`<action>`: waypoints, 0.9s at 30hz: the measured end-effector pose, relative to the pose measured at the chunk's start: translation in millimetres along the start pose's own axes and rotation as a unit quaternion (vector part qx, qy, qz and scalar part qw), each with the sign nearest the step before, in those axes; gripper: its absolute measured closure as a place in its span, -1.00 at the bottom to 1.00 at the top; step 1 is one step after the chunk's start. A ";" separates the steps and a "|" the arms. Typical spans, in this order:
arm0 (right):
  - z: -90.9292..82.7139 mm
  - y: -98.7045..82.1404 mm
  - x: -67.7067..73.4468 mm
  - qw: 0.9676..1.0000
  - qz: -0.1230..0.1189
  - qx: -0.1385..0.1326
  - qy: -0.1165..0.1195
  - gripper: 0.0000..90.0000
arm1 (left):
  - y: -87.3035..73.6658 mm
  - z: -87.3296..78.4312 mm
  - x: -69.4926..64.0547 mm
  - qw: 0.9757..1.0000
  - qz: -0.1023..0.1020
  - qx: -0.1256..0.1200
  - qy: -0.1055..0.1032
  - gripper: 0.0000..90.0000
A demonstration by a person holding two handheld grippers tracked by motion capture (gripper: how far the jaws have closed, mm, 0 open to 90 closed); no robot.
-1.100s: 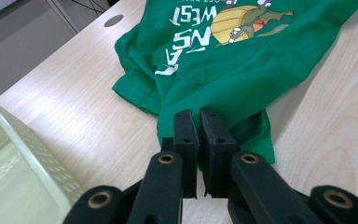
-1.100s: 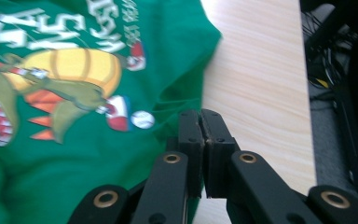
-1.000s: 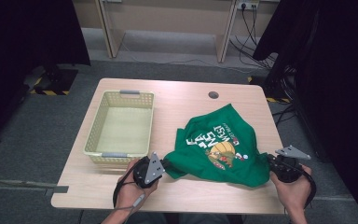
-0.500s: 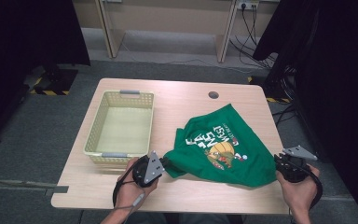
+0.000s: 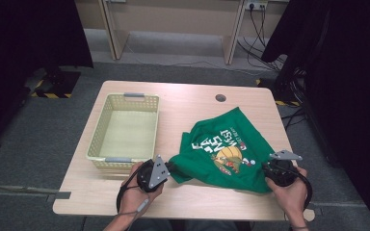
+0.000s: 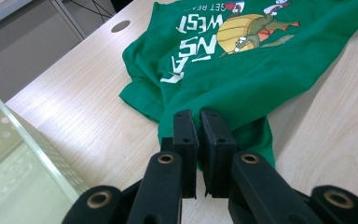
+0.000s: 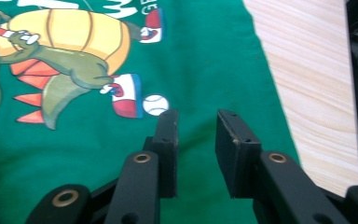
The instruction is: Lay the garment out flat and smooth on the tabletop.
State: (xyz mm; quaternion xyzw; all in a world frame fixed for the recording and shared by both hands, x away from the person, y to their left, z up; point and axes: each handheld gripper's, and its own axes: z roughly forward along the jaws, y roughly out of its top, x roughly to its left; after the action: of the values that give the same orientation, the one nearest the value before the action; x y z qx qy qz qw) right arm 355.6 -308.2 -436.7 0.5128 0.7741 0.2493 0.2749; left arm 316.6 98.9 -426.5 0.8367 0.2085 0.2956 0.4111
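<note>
A green T-shirt (image 5: 226, 149) with white lettering and a cartoon print lies crumpled on the right half of the wooden table (image 5: 188, 96). My left gripper (image 5: 169, 167) sits at the shirt's near left corner. In the left gripper view my left gripper (image 6: 200, 114) is shut, with the fabric (image 6: 242, 60) pinched at its tips. My right gripper (image 5: 266, 169) is at the shirt's near right edge. Its jaws have just been opening. In the right gripper view my right gripper (image 7: 196, 114) stands apart over the green cloth (image 7: 205, 56), and nothing is gripped.
A pale yellow plastic basket (image 5: 96, 139) stands empty on the table's left half, close to my left hand; its perforated wall (image 6: 9, 126) shows in the left gripper view. A round cable hole (image 5: 220, 97) lies near the far edge. The table's right edge runs just beyond my right hand.
My right gripper has slid left onto the shirt's right edge and its jaws have parted. The left gripper and the shirt have stayed put.
</note>
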 end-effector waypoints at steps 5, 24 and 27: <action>2.1 -0.2 3.3 1.000 -0.001 0.002 0.006 0.46 | 0.3 0.1 -0.6 1.000 -0.001 -0.002 0.000 0.88; 23.0 13.1 24.0 0.998 -0.003 0.020 0.061 0.06 | -3.5 1.5 -7.5 1.000 -0.008 -0.005 -0.020 0.80; 26.5 15.1 27.1 0.997 -0.001 0.026 0.066 0.02 | 0.1 -2.7 -8.1 1.000 -0.017 -0.018 -0.019 0.55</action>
State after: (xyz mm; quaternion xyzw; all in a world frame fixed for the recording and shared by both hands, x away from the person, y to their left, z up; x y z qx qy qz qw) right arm 374.9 -274.9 -450.4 0.5013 0.7973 0.2623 0.2102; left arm 308.8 95.5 -427.7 0.8313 0.2091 0.2762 0.4347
